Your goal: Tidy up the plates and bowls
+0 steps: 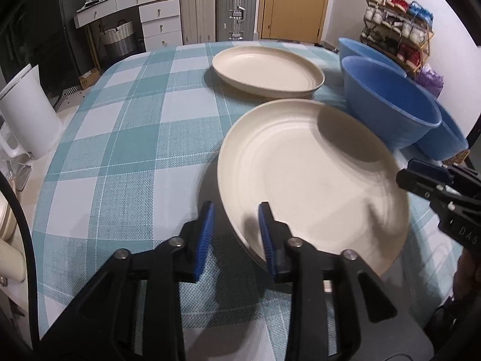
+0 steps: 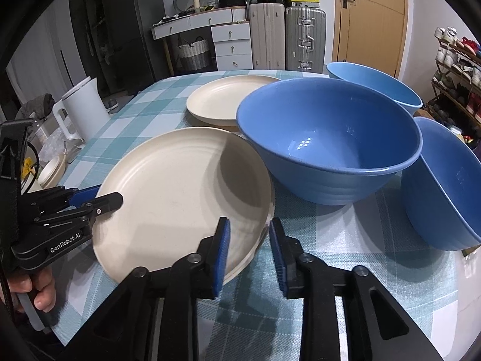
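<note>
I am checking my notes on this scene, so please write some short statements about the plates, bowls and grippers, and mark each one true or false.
1. Three blue bowls stand on the table. True: the near bowl, the far bowl and the right bowl.
2. The near plate is stacked on the far plate. False: they are apart, each on the checked tablecloth.
3. The left gripper is open, with the near plate's rim between its fingers. True.
4. The right gripper holds a bowl. False: it is open at the near plate's rim, holding nothing.
5. A white kettle stands beyond the table's left side. True.
</note>
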`<state>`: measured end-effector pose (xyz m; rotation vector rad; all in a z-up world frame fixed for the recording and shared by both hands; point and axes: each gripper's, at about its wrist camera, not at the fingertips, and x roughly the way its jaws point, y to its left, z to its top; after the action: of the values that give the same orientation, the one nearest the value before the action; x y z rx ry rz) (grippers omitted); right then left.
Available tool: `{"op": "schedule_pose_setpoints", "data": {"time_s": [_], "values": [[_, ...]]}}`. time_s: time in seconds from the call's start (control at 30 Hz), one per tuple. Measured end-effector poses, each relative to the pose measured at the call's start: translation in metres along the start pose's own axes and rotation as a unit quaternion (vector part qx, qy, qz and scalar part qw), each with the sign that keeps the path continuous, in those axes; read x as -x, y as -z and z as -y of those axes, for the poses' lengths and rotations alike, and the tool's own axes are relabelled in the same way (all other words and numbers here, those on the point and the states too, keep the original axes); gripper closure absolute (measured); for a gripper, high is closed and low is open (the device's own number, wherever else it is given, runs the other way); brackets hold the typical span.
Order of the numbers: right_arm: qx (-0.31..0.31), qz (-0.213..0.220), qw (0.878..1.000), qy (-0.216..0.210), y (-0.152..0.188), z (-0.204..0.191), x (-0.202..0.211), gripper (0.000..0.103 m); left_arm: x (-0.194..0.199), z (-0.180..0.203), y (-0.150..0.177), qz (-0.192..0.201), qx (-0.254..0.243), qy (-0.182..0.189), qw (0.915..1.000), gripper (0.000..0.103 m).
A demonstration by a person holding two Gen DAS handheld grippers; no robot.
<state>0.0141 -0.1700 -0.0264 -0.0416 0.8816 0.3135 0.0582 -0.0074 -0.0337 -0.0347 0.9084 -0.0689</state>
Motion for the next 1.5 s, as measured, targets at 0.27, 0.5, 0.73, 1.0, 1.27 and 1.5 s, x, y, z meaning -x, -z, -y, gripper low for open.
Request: {"op": "schedule_pose_setpoints", "data": {"time_s": [0.27, 0.5, 0.73, 1.0, 1.27, 1.5], "values": [[0.006, 0.027, 0.999, -0.018, -0.004, -0.005, 0.029, 0.035, 0.04, -0.013, -0.011, 0.037, 0.027, 0.023, 0.9987, 0.023], [0.015, 0.074, 0.997, -0.019, -0.018, -0.009, 0.065, 0.004, 0.069, -0.018, -0.027, 0.063, 0.032, 0.019, 0.9973, 0.006], [0.007, 0.106, 0.994, -0.018, -0.043, 0.001, 0.091, 0.001, 0.088, -0.024, -0.043, 0.087, 0.04, 0.018, 0.9953, 0.001], [-0.012, 0.118, 0.993, -0.021, -0.069, 0.019, 0.106, 0.001, 0.093, -0.027, -0.063, 0.092, 0.048, 0.014, 0.9945, 0.001], [-0.004, 0.119, 0.993, -0.02, -0.095, 0.024, 0.107, 0.001, 0.087, -0.029, -0.081, 0.088, 0.054, 0.015, 0.9945, 0.001], [0.003, 0.121, 0.992, -0.021, -0.123, 0.029, 0.109, 0.001, 0.078, -0.032, -0.096, 0.084, 0.056, 0.017, 0.9948, 0.001]]}}
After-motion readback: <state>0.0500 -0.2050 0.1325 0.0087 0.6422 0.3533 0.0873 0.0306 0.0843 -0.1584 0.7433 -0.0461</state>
